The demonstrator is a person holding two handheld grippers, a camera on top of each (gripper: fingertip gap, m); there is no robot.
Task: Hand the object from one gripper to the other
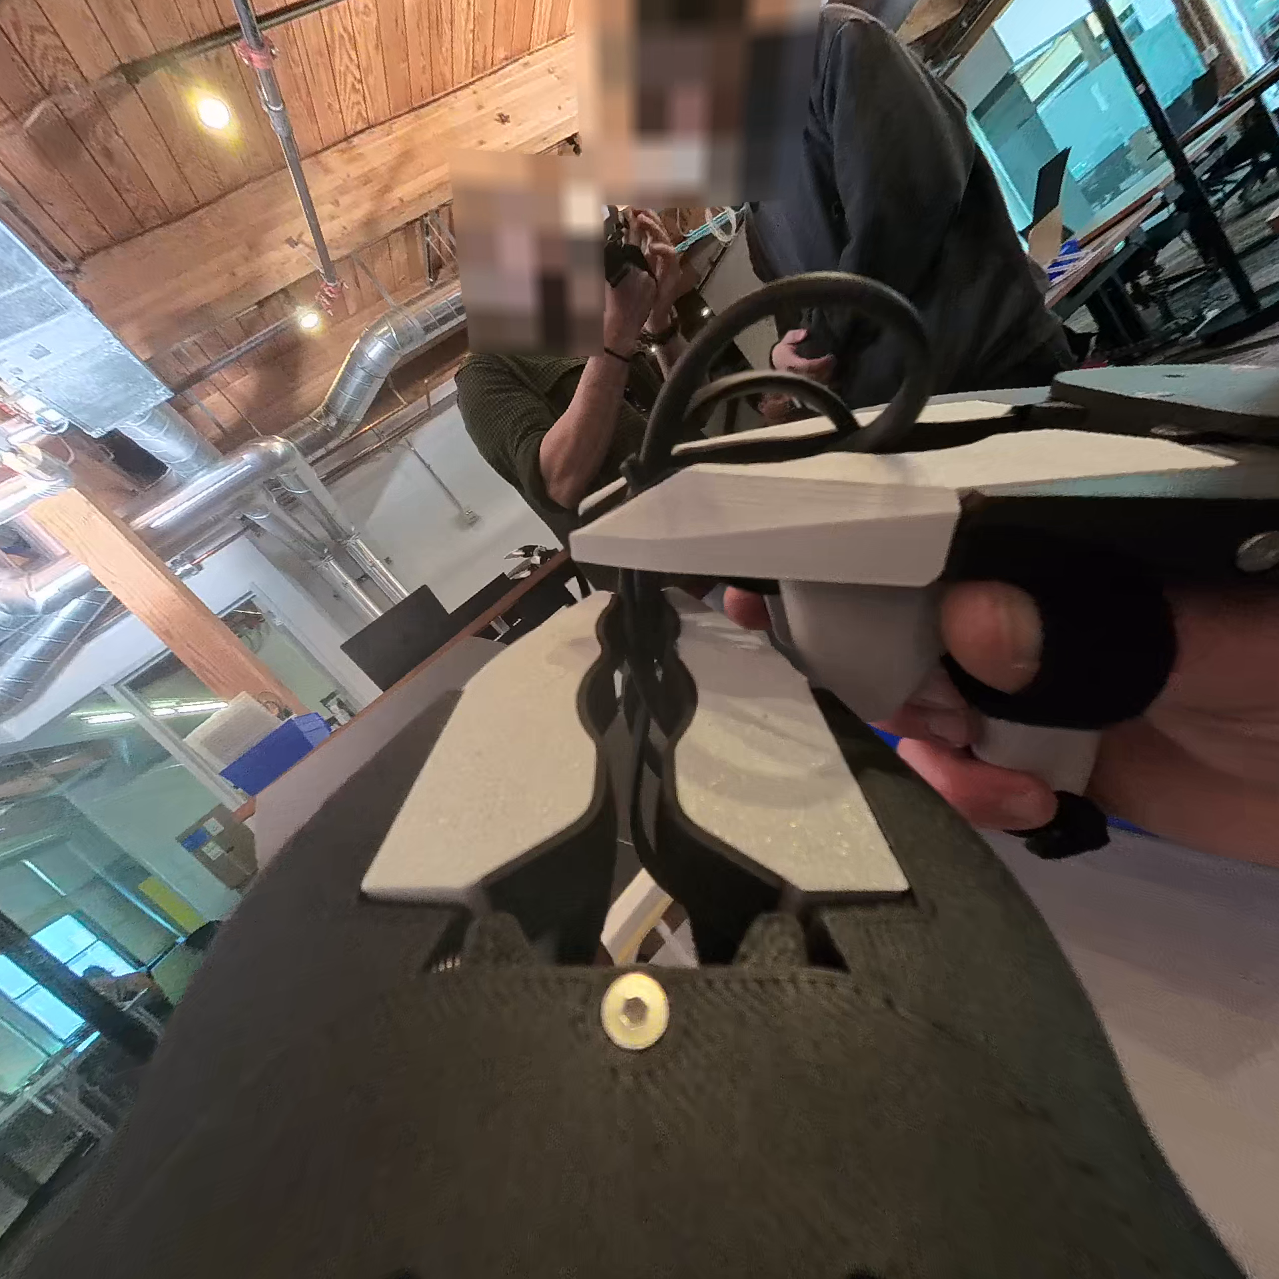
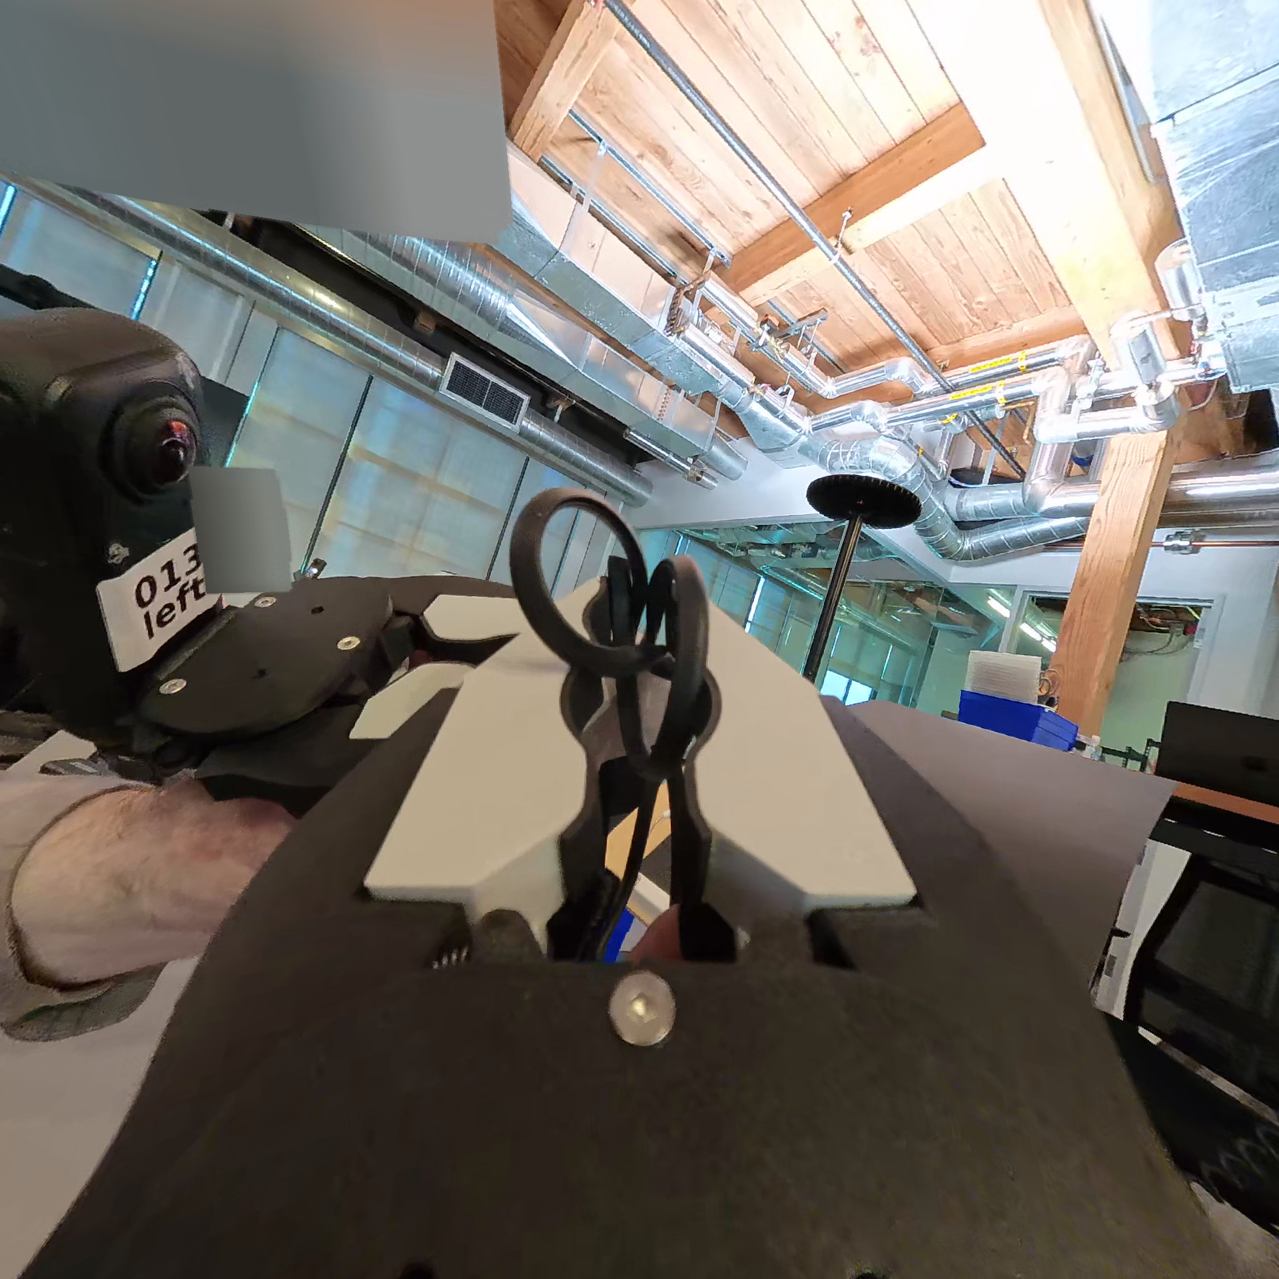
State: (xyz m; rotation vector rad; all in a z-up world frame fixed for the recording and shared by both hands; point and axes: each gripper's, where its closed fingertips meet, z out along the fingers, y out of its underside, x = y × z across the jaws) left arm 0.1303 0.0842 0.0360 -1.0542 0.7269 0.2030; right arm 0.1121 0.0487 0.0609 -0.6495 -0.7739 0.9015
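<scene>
Black looped cord (image 1: 782, 360) sits pinched in both grippers at once, up off the worktop. Left gripper (image 1: 640, 682): jaws clenched on the cord's lower strands. Right gripper (image 2: 640, 699): jaws also clamped on the cord, just above the left one and crossing it at an angle. Loops (image 2: 588, 588) stick out past the right gripper's tips.
</scene>
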